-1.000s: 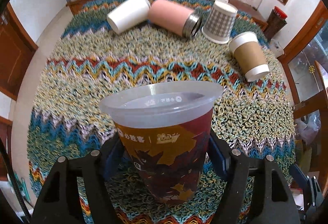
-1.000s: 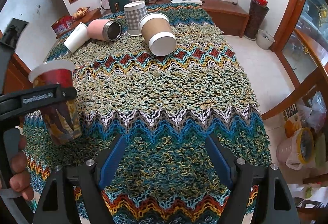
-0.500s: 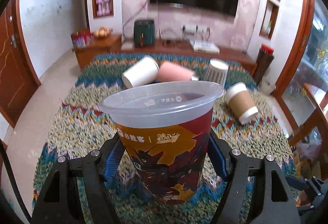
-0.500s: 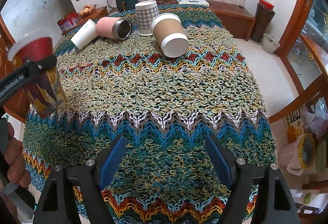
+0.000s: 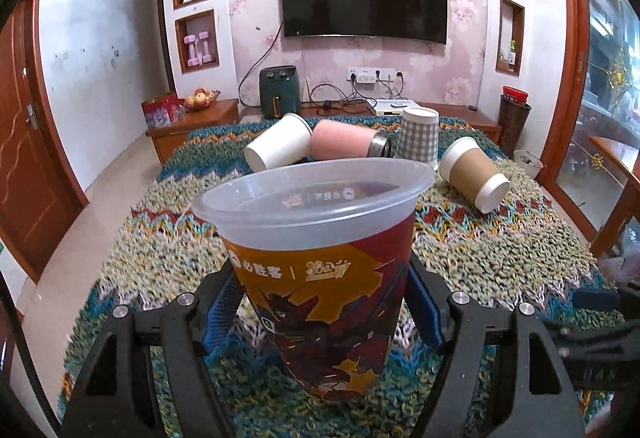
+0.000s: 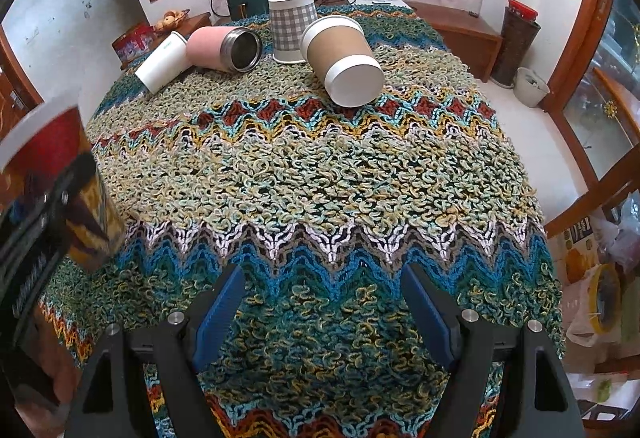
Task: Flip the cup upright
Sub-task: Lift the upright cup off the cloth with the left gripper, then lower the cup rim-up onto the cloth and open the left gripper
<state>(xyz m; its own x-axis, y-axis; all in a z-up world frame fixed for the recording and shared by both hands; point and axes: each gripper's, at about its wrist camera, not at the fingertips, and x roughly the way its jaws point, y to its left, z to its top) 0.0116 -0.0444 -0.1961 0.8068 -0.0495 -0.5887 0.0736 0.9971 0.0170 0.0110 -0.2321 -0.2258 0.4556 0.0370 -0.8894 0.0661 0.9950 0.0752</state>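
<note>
The left gripper (image 5: 324,312) is clamped on the printed cup (image 5: 320,278), which stands upright between its blue pads, rim up, low over the knitted cloth (image 5: 168,254). The right gripper (image 6: 322,312) has its fingers apart and holds nothing; the cup (image 6: 60,181) is to its left. Far ahead of both lie a white cup (image 5: 278,146), a pink flask (image 5: 348,139) and a brown cup (image 5: 474,173) on their sides, and a checked cup (image 5: 419,133) stands upside down.

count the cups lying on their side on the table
3: the white paper cup far left, the pink steel-lined tumbler against it, and the brown-sleeved paper cup right. None seems hidden.
</note>
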